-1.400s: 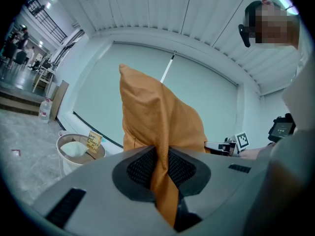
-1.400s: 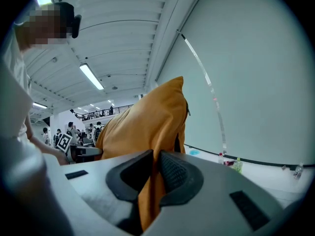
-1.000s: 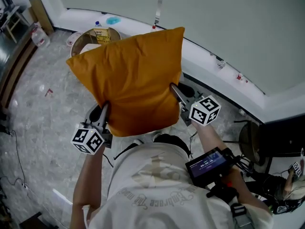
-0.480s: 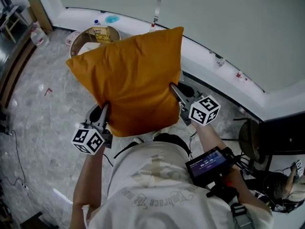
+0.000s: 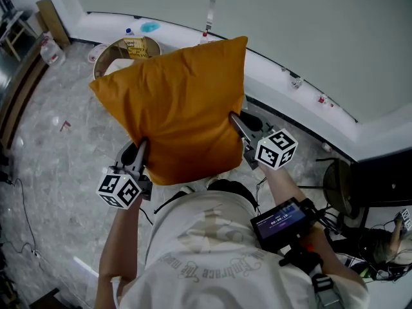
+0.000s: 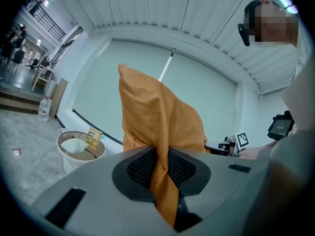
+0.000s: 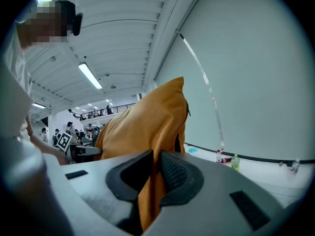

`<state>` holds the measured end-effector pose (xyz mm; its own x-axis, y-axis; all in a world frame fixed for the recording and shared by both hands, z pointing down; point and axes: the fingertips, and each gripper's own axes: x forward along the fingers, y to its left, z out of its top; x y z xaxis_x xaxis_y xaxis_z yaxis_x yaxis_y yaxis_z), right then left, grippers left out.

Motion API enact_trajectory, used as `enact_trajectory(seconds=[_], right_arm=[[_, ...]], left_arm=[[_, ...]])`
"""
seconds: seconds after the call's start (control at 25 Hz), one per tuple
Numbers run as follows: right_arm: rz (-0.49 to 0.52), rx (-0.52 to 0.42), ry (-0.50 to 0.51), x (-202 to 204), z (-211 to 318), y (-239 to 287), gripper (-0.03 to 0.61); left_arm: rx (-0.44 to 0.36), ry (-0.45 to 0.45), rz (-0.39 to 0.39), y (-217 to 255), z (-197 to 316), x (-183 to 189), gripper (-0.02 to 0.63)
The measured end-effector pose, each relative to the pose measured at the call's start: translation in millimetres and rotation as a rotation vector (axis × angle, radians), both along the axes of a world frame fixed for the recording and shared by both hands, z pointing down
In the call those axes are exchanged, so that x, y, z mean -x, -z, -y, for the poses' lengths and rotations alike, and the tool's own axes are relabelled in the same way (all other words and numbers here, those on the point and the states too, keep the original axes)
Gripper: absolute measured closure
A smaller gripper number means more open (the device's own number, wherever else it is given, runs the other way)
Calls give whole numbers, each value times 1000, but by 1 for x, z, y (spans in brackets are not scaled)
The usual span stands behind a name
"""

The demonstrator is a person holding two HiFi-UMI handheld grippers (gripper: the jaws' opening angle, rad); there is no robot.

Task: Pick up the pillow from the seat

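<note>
Matt, finely woven orange cloth on the pillow (image 5: pixel 180 95); smooth matt grey plastic and black ribbed pads (image 6: pixel 140 167) on the left gripper (image 6: pixel 159 156); polished marbled floor (image 5: pixel 58 166).

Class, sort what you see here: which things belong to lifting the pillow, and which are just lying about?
Job in hand:
orange pillow, held up
left claw, shut on the pillow's edge
right claw, shut on the pillow's edge

Lying about:
round bin
water bottle
small blue thing
</note>
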<state>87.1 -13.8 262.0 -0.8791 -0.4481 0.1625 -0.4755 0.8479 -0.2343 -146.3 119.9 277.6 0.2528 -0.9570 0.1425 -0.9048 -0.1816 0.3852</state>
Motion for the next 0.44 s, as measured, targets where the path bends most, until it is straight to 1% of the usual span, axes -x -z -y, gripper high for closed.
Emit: enact_trajectory(seconds=[0.44], right_arm=[[-8,-6,-4,4,-2,2,523]], left_arm=[[-2,-7,-8,0,0,5,552]])
